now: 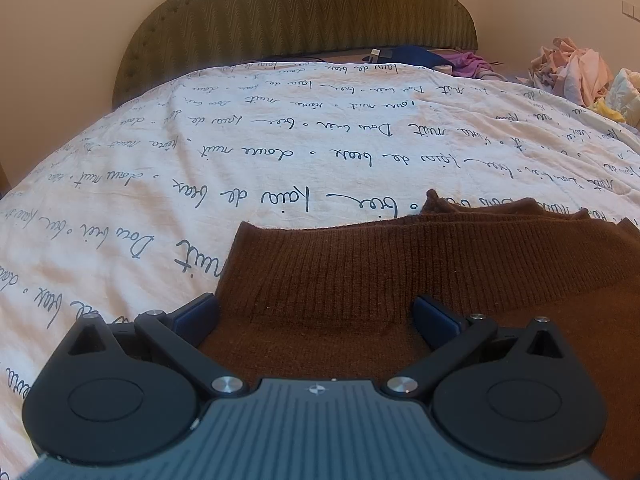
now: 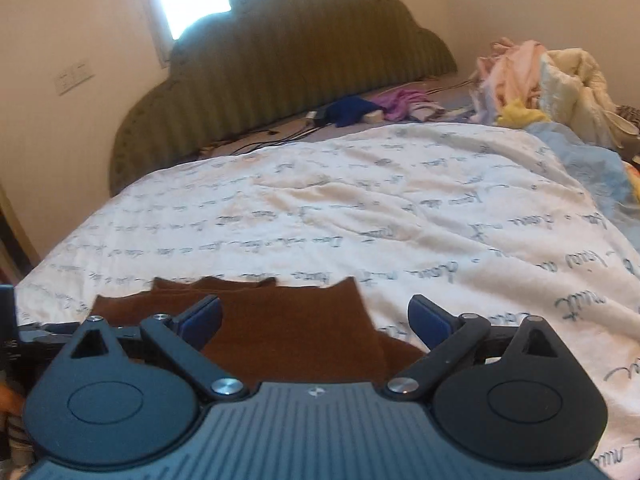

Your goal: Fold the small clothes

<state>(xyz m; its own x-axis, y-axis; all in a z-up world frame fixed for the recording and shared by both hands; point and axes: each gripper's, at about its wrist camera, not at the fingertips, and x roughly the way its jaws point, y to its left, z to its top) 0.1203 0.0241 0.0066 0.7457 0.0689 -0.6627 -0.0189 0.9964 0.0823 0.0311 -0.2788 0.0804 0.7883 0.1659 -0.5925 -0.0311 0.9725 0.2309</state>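
Brown sweater ribbing clear under spread left tongs; clothes pile beyond spread right tongs.

A white duvet printed with cursive script covers the bed, a scalloped olive headboard behind it. Purple cloth lies near the headboard, and pink and cream laundry is piled at right.

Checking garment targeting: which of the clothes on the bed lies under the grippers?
The brown knit sweater, spread flat on the white quilt; the other clothes sit bunched far off by the headboard.
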